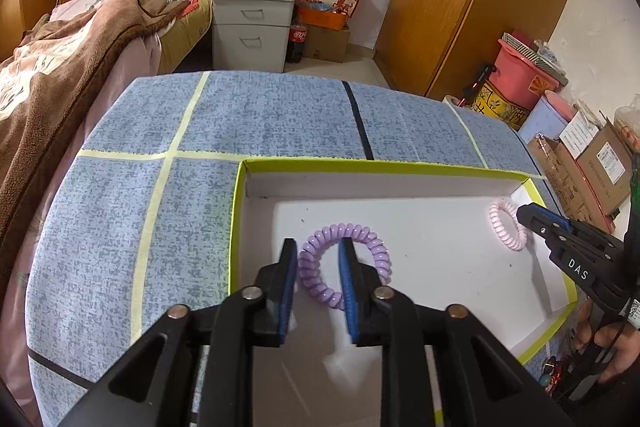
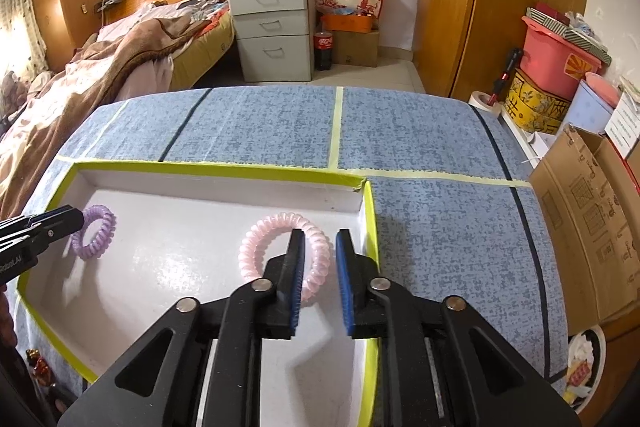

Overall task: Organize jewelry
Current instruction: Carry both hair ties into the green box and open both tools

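Left hand-held gripper (image 1: 318, 247) part open, purple coil (image 1: 343, 261) band between pads, unpinched. Right hand-held gripper (image 2: 320, 239) part open; pink coil (image 2: 285, 255) by its left finger, in tray (image 2: 224, 169).

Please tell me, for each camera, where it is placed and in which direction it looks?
Left wrist: sits on the left hand-held gripper, looks down at the purple coil band; the right hand-held gripper and a hand show.
Right wrist: sits on the right hand-held gripper, looks down at the pink coil band; the left hand-held gripper shows.
Shared: white tray, both bands, blue table.
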Demonstrator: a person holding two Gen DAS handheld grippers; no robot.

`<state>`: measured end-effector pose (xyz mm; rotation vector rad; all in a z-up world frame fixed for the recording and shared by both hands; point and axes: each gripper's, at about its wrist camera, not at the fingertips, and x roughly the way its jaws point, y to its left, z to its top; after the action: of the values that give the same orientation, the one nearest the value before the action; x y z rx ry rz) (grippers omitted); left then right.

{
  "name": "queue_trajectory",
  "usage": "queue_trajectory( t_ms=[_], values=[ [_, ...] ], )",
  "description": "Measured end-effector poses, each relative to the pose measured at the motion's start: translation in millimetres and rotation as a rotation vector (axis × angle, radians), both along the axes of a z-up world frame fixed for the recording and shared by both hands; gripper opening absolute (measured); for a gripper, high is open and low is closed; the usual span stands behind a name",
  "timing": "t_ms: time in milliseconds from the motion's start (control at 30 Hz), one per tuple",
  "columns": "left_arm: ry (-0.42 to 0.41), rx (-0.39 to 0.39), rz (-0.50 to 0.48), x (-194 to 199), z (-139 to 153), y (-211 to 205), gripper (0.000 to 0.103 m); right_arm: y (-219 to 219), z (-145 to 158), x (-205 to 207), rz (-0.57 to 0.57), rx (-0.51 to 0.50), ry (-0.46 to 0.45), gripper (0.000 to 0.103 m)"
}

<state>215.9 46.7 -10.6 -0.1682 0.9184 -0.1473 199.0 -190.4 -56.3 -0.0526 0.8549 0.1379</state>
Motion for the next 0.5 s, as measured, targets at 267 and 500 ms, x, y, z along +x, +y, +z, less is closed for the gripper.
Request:
queue_trajectory(
  t_ms=[267,500],
  values=[
    [-0.039,0.009,0.02,-21.6,17.2,5.4,0.049,0.0,15.7,-19.8,0.01,0.019,-0.036,0.031],
    [-0.092,-0.018,0.005,-60.3,35.0,8.4,0.05,0.7,29.3,-52.7,0.05,0.048,-0.067,0.031]
  ],
)
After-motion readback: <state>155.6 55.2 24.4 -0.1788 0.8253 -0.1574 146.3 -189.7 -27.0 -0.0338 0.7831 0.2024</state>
